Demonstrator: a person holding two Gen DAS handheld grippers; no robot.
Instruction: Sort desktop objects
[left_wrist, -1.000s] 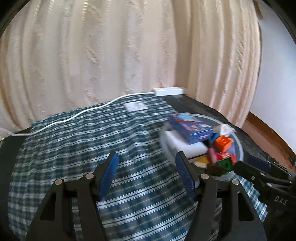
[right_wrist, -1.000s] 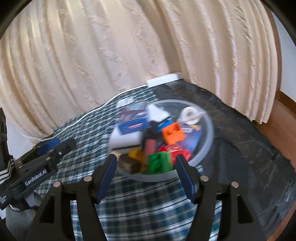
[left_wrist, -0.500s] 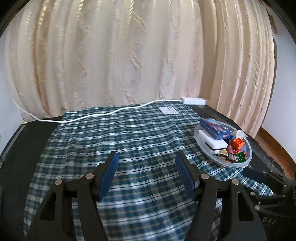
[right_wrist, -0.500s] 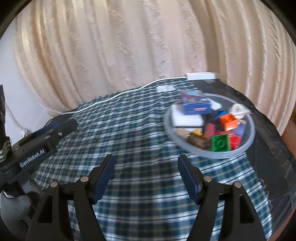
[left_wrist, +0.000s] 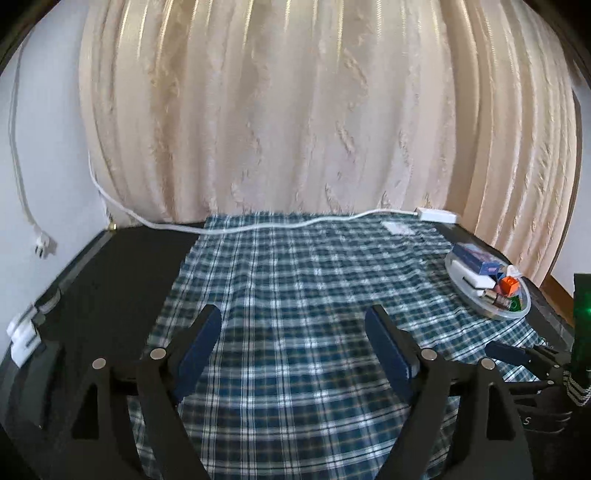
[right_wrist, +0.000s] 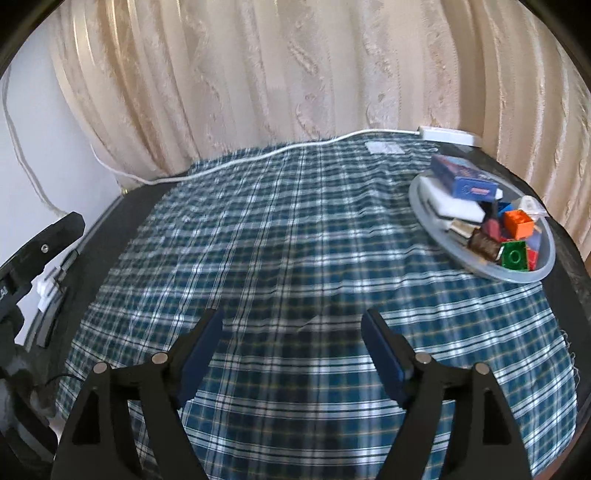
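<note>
A lived-in home room, not a lab or workshop. Cream patterned curtains (left_wrist: 295, 122) hang in folds behind a dark table (left_wrist: 110, 280) covered by a blue-green plaid cloth (right_wrist: 295, 240), and a white power strip (right_wrist: 448, 134) with its cord (left_wrist: 258, 226) lies along the table's far edge. A strip of wooden floor (left_wrist: 561, 299) shows at the right.

My left gripper (left_wrist: 295, 343) is opening, nothing between its jaws, above the plaid cloth (left_wrist: 295, 295). The tray (left_wrist: 461, 286) with objects sits at middle right.
</note>
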